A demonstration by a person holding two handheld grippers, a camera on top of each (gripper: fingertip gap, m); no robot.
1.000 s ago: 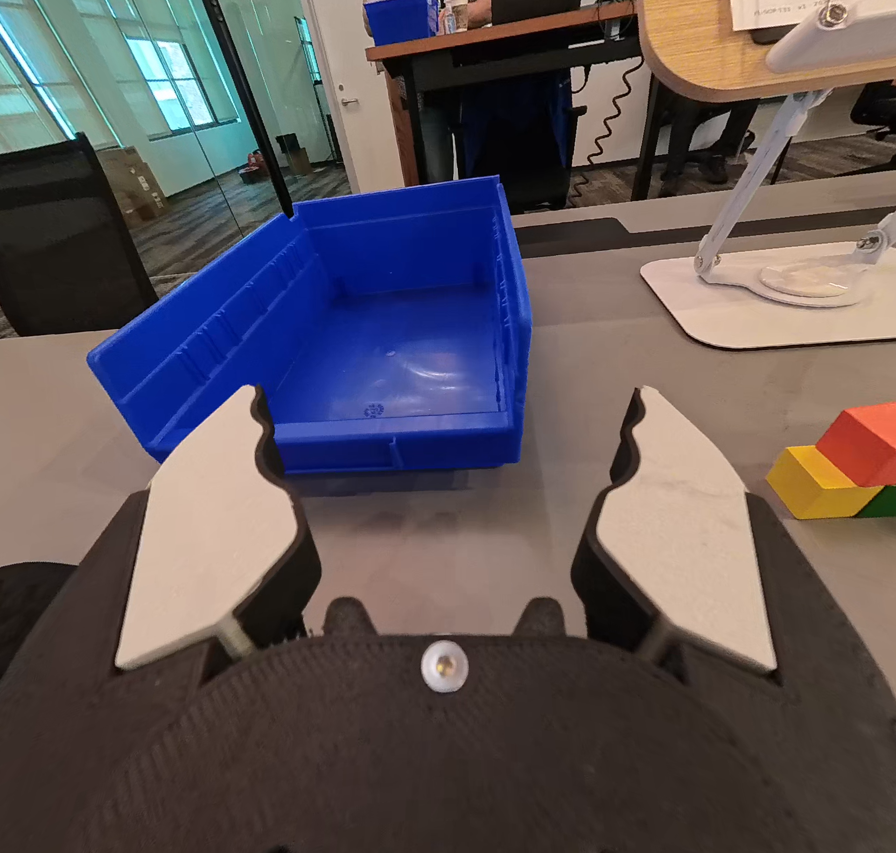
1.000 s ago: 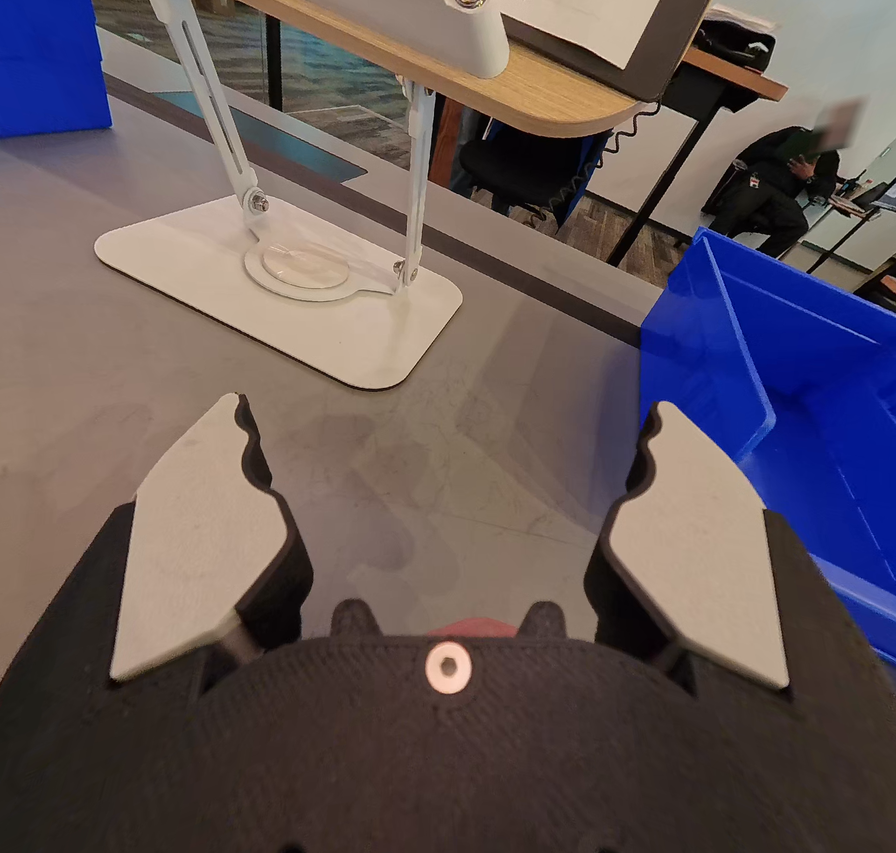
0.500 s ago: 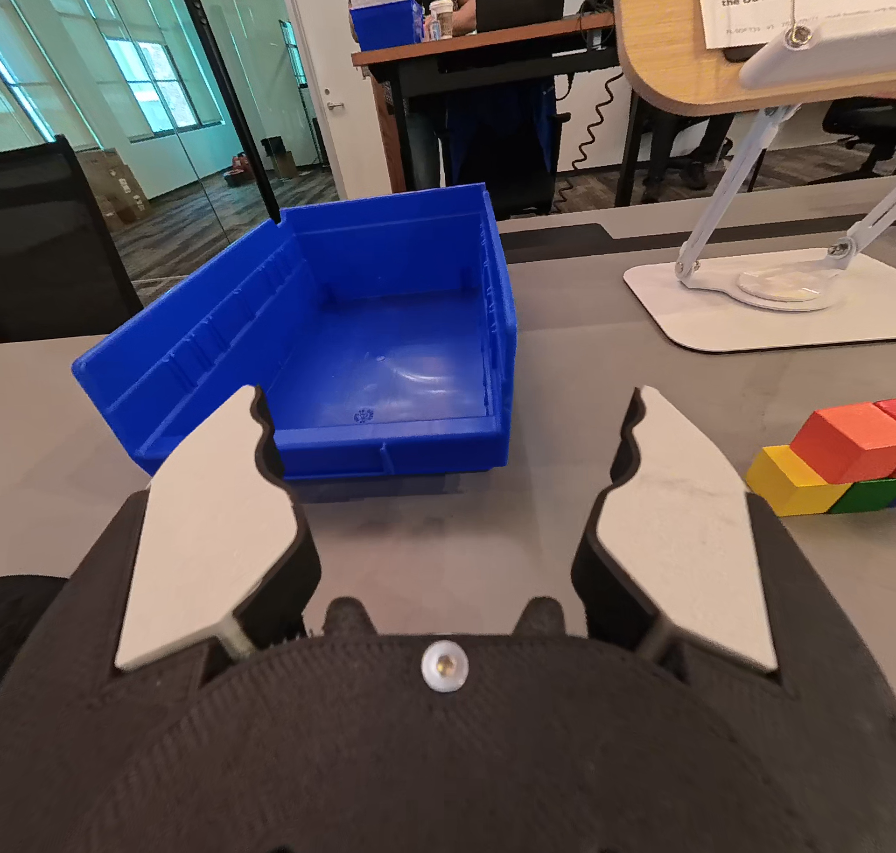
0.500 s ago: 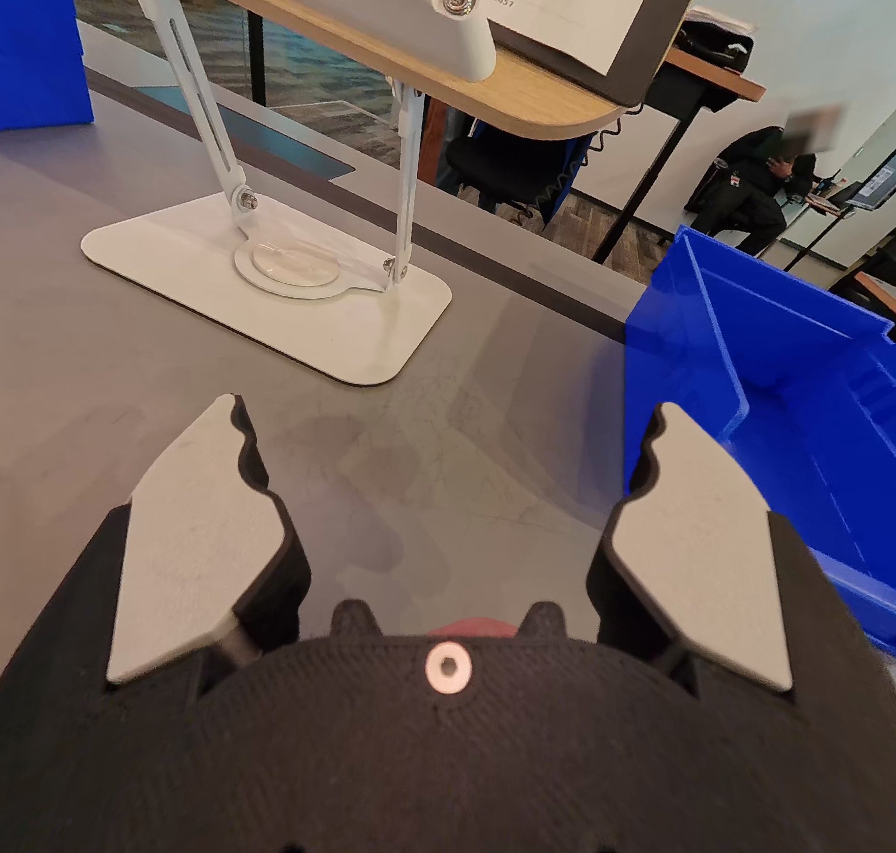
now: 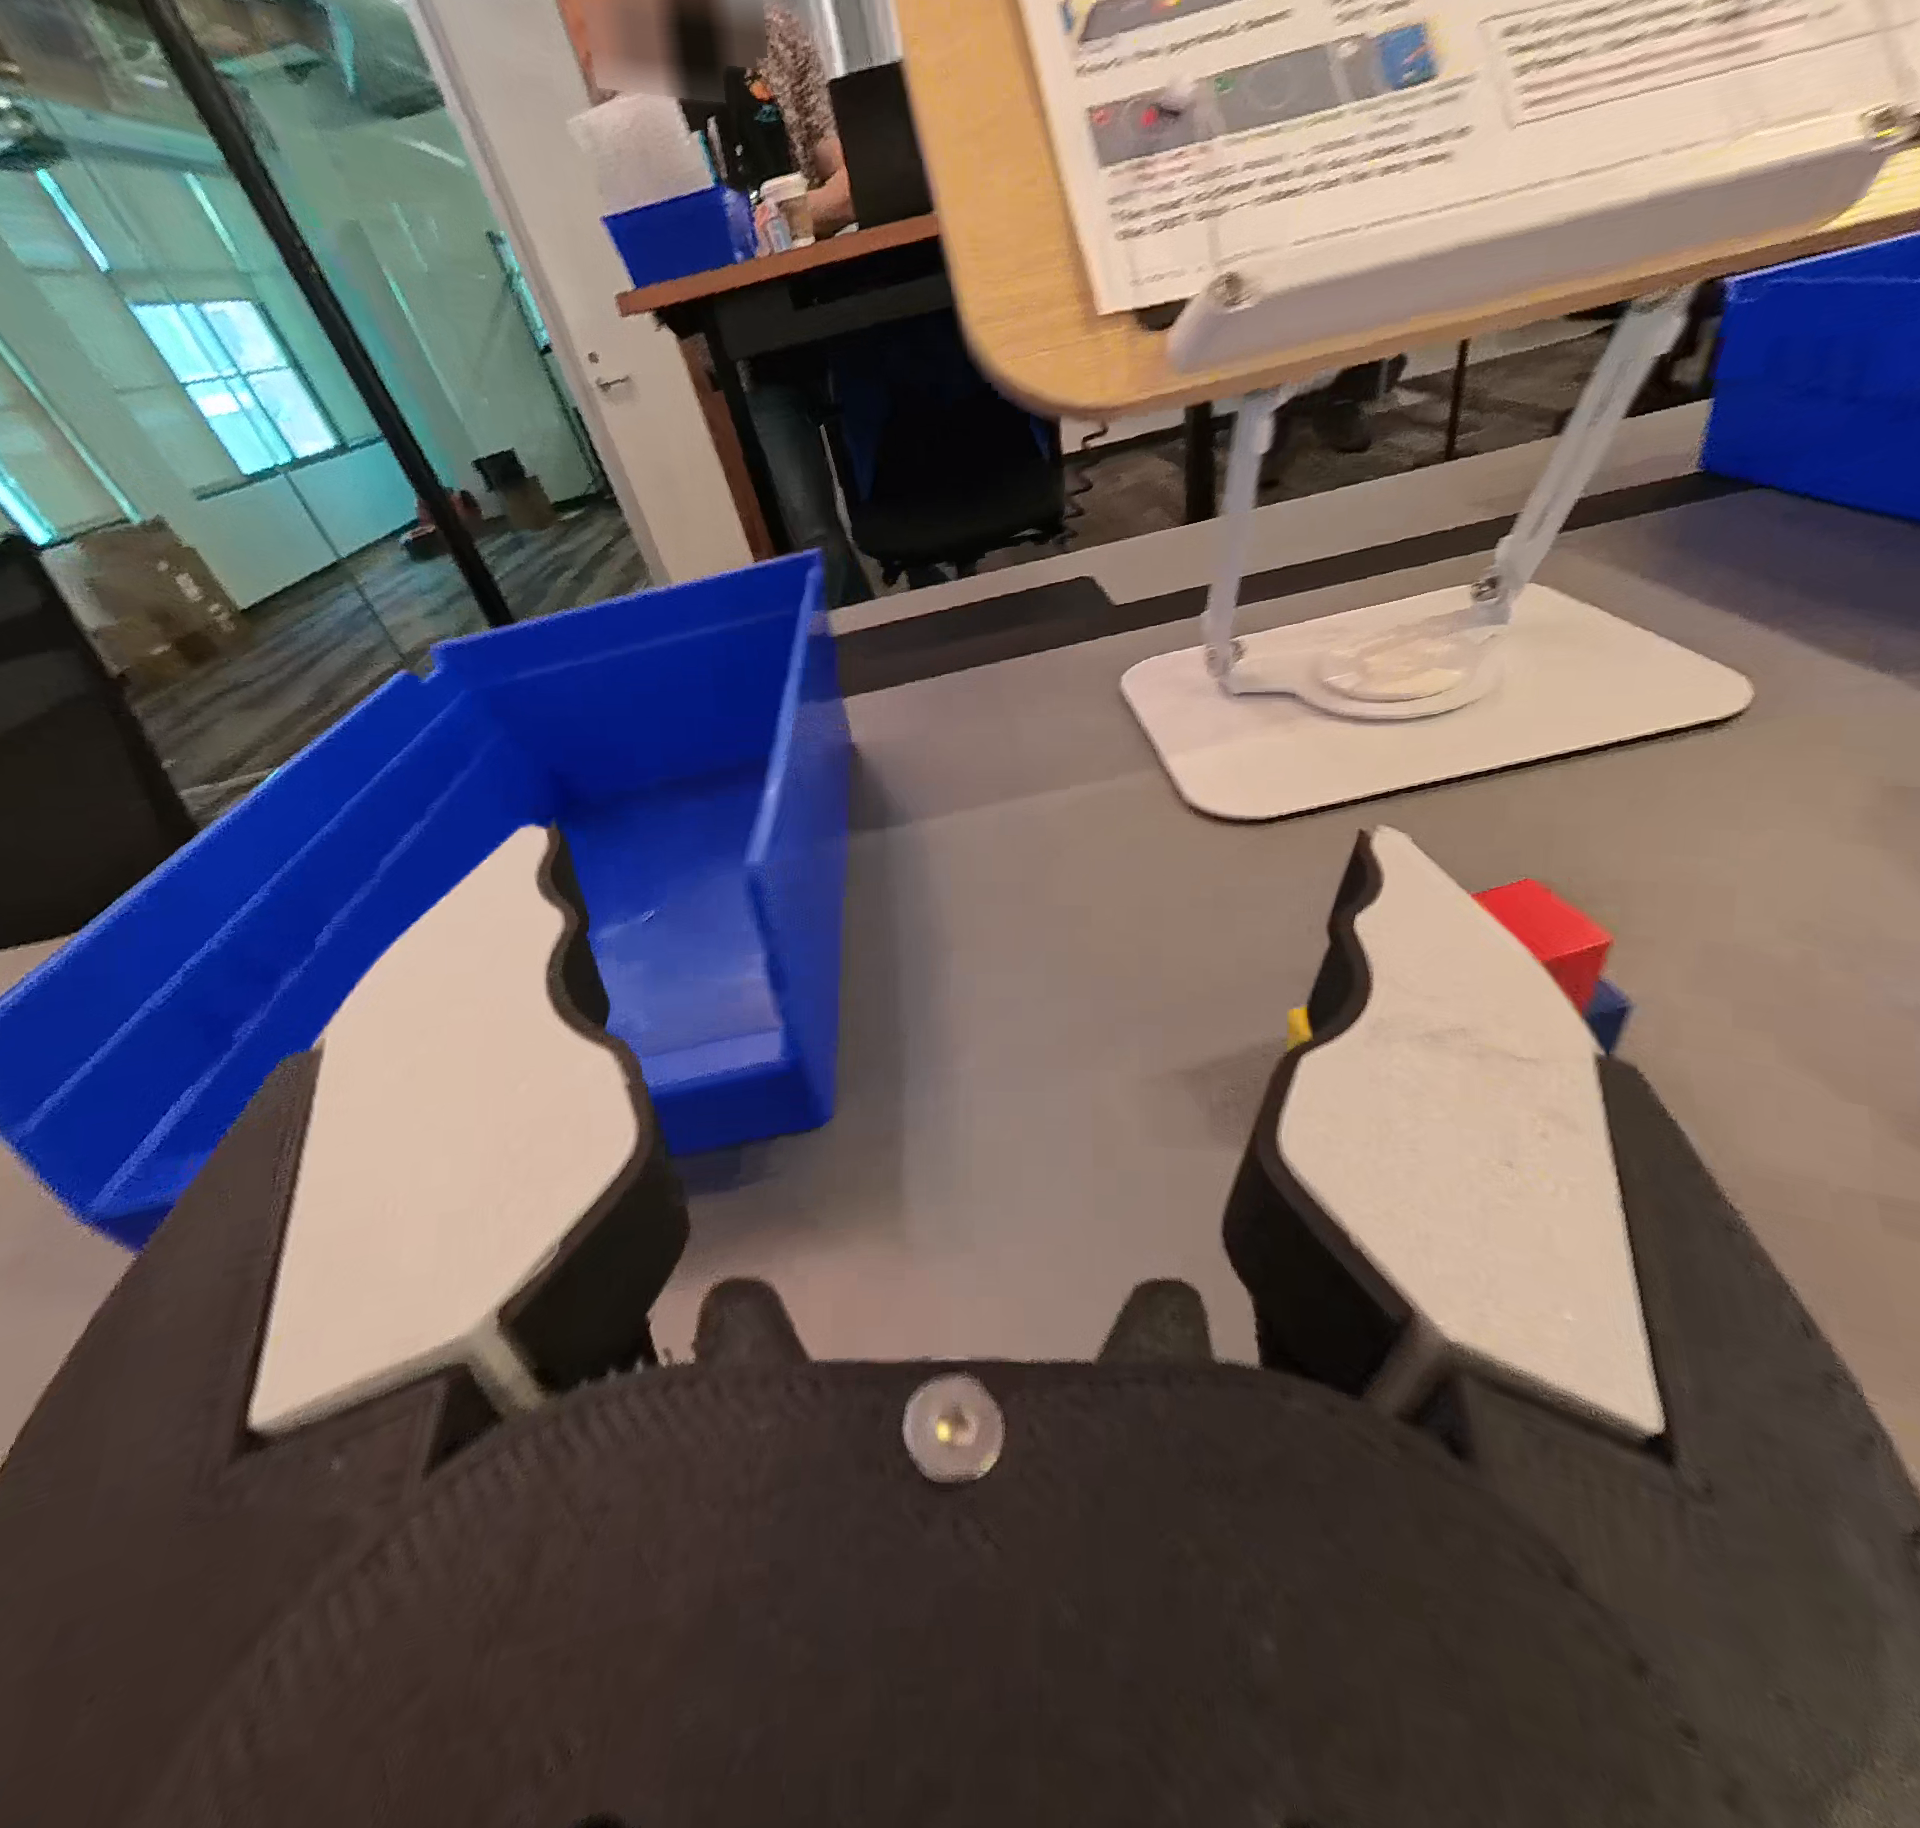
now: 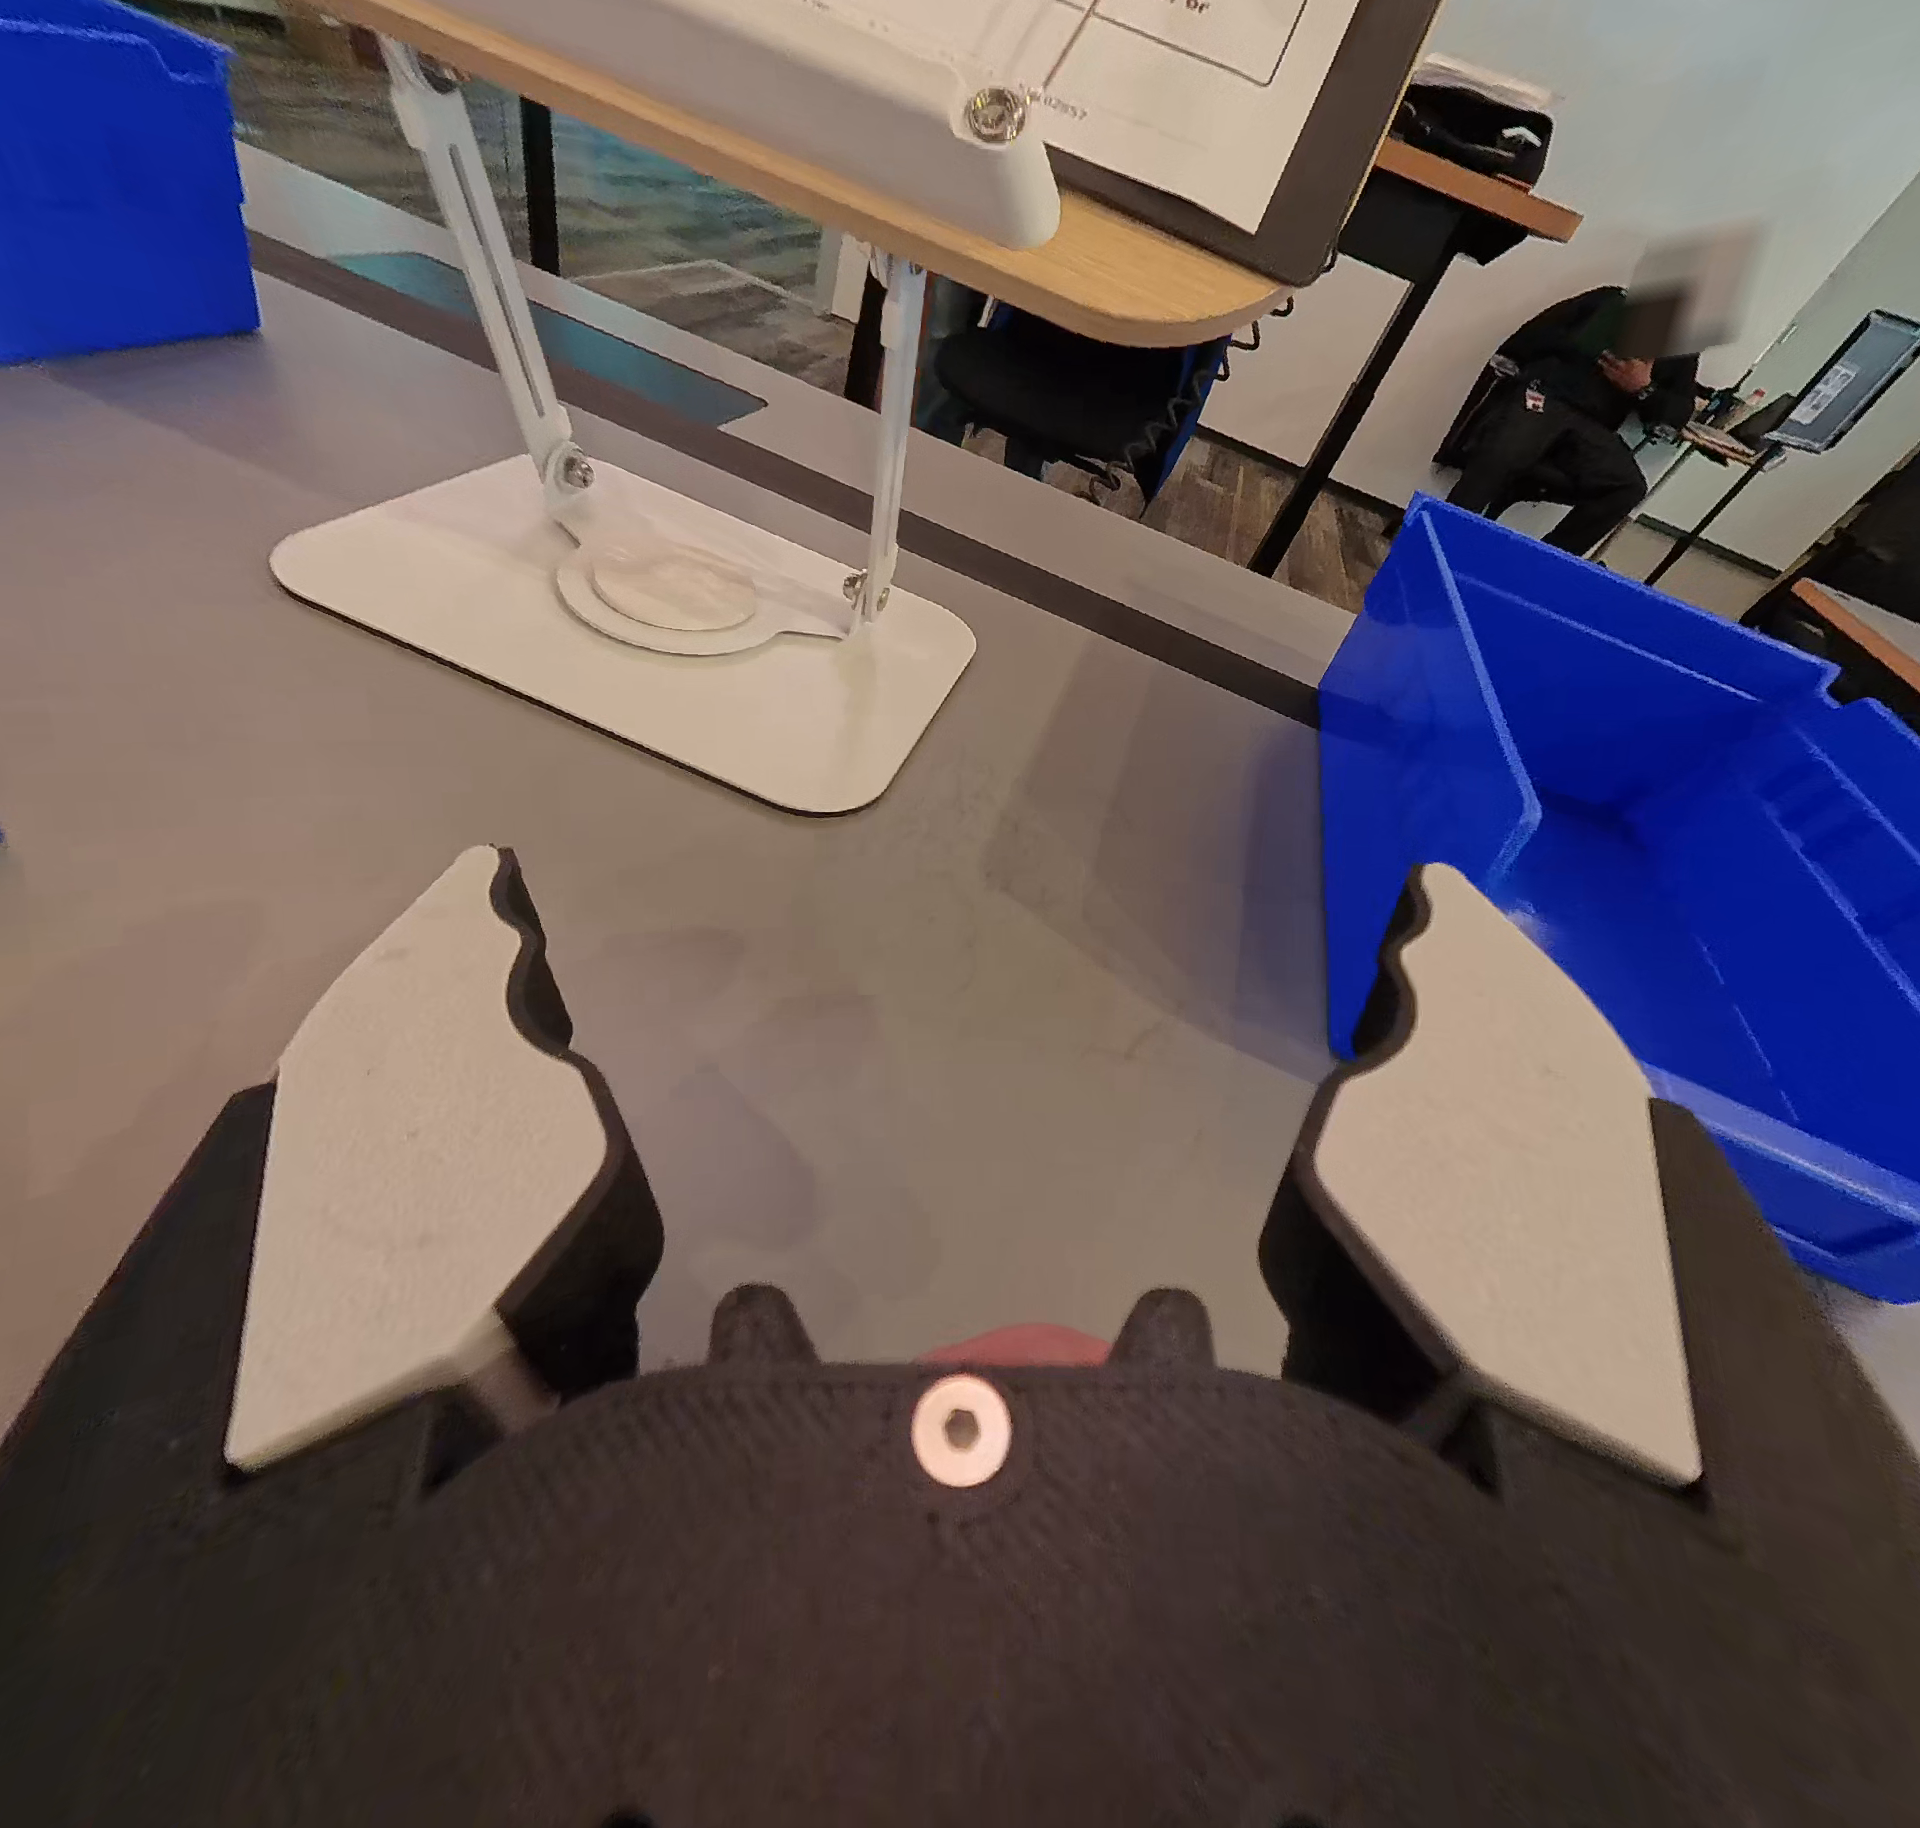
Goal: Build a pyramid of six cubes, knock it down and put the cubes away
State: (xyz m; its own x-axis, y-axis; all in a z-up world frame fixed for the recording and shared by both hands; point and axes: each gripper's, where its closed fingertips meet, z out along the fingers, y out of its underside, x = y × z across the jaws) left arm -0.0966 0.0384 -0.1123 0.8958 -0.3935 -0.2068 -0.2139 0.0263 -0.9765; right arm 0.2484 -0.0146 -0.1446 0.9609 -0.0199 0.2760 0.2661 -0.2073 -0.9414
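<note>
In the left wrist view my left gripper (image 5: 961, 848) is open and empty above the grey table. A stack of cubes stands just behind its right finger: a red cube (image 5: 1548, 931) on top, a blue cube (image 5: 1608, 1015) and a sliver of a yellow cube (image 5: 1298, 1027) below; the rest is hidden by the finger. An empty blue bin (image 5: 665, 905) lies to the left. In the right wrist view my right gripper (image 6: 961, 869) is open and empty over bare table. A second blue bin (image 6: 1683, 905) stands at its right, and no cubes show in it. A small pink-red patch (image 6: 1013, 1347) peeks out under the gripper body.
A white stand (image 5: 1434, 718) carries a wooden board with an instruction sheet (image 5: 1455, 64) over the far middle of the table; it also shows in the right wrist view (image 6: 644, 635). A blue bin corner (image 5: 1818, 376) shows far right. People sit at desks behind. My left tips are roughly 12 cm from the blue cube (image 5: 1608, 1015).
My left gripper has swung right and lifted: the bin slid to the left and the cubes moved behind the right finger. My right gripper has shifted a little, with the bin nearer. Both stay open.
</note>
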